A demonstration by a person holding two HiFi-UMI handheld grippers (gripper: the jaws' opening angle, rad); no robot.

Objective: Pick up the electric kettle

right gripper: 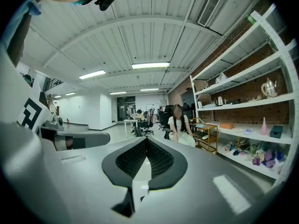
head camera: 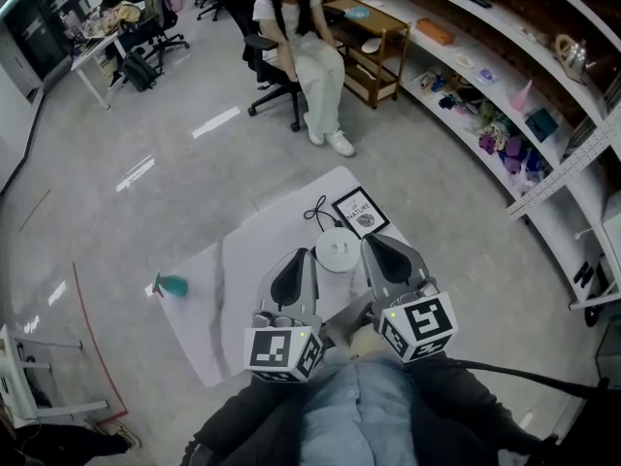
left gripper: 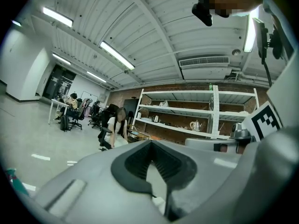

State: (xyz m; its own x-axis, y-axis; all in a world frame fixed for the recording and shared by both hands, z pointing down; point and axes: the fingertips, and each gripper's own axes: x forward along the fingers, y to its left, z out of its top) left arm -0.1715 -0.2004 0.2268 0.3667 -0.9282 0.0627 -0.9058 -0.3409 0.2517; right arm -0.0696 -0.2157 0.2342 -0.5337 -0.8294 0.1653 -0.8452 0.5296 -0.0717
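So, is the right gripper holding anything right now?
No, in its own view the right gripper is shut, with nothing between its jaws.

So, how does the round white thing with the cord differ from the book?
The round thing is plain white; the book is rectangular, with a dark cover in a white border. A black cord runs from the round thing; the book has none. The round thing lies nearer the person, the book beyond it. Both lie flat on the white table.
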